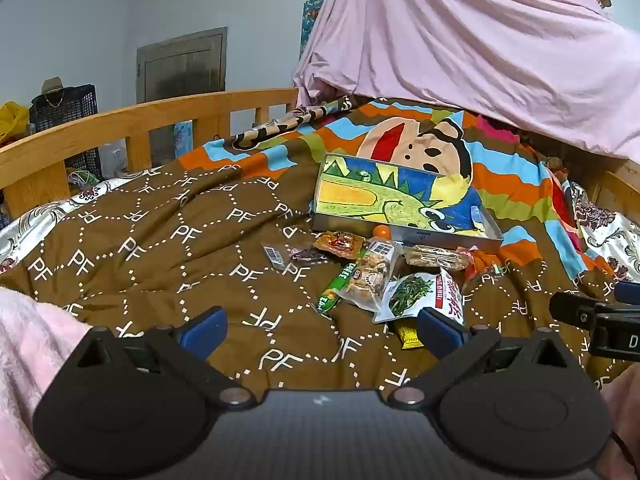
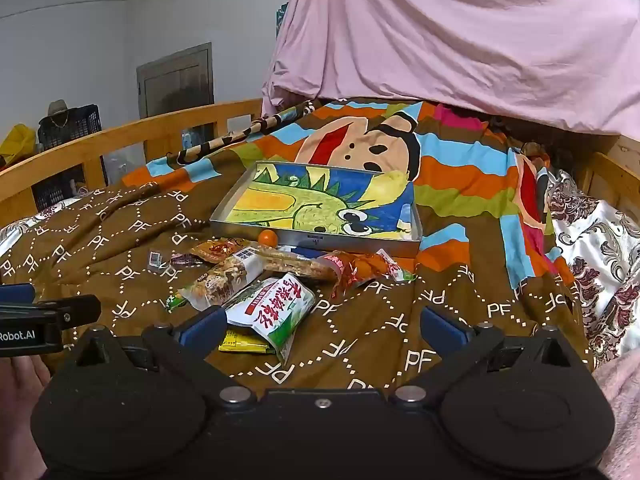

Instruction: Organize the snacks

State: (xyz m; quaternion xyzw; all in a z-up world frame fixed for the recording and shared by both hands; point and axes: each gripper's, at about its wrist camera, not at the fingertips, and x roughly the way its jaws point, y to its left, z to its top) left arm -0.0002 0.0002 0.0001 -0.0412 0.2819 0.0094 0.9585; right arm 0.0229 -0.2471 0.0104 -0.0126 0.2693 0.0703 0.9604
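Note:
A shallow metal tray (image 1: 404, 233) (image 2: 320, 239) with a dinosaur drawing inside lies on the bed. Several snack packets lie in front of it: a white-green packet (image 1: 420, 294) (image 2: 276, 312), a clear bag of nuts (image 1: 370, 276) (image 2: 224, 280), a green stick (image 1: 334, 290), a small yellow sachet (image 1: 408, 334) (image 2: 242, 346), a red-orange packet (image 2: 360, 270) and a small orange ball (image 1: 383, 231) (image 2: 267, 237). My left gripper (image 1: 320, 330) is open and empty, near the packets' left. My right gripper (image 2: 320, 330) is open and empty; its left finger (image 2: 202, 326) is beside the white-green packet.
A brown "PF" quilt (image 1: 180, 248) (image 2: 400, 320) covers the bed, with a striped cartoon blanket (image 1: 500, 184) behind the tray. A pink sheet (image 1: 480, 40) hangs at the back. A wooden bed rail (image 1: 140, 120) runs along the left, with black crates (image 1: 64, 106) beyond.

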